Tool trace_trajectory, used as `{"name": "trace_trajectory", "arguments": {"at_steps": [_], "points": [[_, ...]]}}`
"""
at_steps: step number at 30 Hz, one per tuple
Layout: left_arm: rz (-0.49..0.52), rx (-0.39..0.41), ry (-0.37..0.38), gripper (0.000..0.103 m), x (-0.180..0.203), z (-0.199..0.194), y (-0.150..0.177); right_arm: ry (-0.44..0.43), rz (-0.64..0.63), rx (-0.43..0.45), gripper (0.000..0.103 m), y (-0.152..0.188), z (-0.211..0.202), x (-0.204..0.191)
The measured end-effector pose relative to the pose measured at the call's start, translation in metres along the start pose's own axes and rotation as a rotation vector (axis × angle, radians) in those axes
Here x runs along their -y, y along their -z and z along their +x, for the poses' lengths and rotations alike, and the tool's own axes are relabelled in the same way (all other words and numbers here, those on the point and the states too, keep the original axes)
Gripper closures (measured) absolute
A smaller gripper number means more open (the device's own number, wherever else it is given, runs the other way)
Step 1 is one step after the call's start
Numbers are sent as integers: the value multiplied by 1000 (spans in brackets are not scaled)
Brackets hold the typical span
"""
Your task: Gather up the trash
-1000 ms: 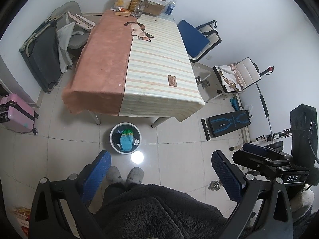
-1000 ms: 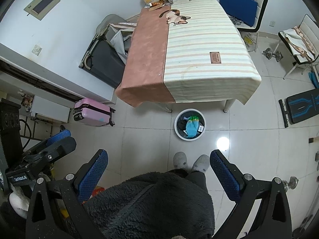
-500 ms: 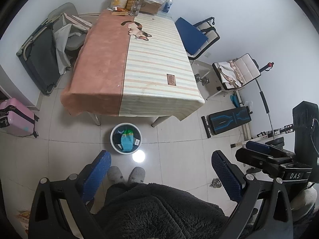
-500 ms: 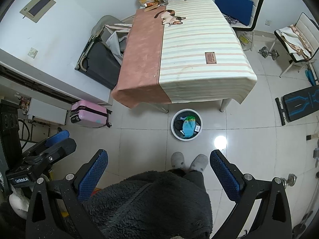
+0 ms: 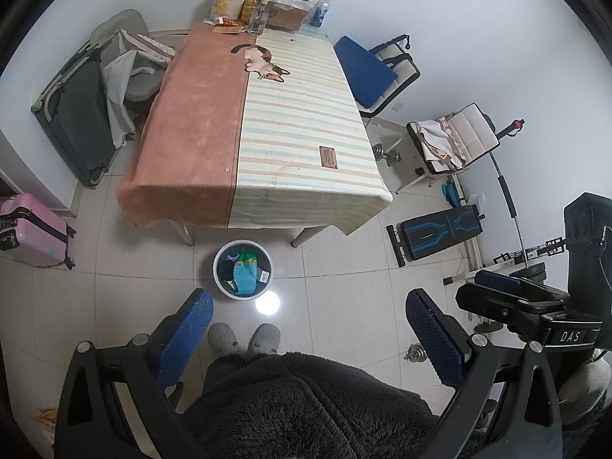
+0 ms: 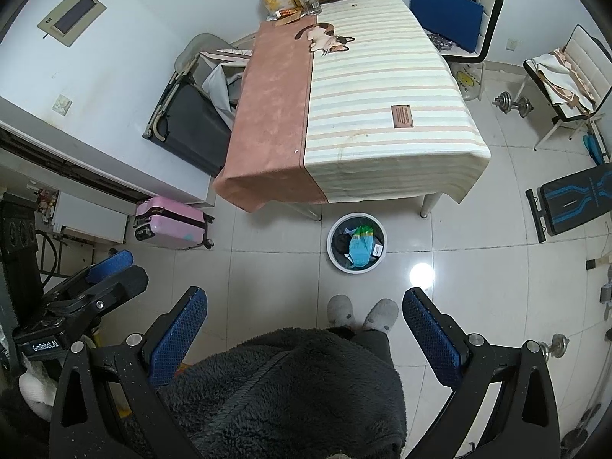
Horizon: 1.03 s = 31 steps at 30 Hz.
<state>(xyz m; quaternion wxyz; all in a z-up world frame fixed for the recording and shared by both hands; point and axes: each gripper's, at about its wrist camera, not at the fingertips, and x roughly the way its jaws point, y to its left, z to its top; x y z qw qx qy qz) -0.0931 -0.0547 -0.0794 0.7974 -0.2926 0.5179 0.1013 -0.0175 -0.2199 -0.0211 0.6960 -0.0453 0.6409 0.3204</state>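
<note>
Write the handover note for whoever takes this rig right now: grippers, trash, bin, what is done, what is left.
Left gripper: open, holding nothing, held high over the floor.
Right gripper: open, holding nothing, held equally high.
Trash bin: white, on the floor just in front of the table's near edge, ahead of the person's slippers. It already holds trash, including a teal packet.
Table: the near and middle cloth is bare; bags, bottles and a box cluster at the far end by the wall.
Done: judging by the bin, some trash is collected.
Left: check the far-end cluster for trash; which items count cannot be told from here.
</note>
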Motion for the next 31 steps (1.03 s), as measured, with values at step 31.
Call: {"name": "trace_trajectory", "arguments": {"at_steps": [31], "points": [[-13, 41, -8, 0, -3, -13, -11, -6, -27, 17, 0, -9, 0, -14]]}}
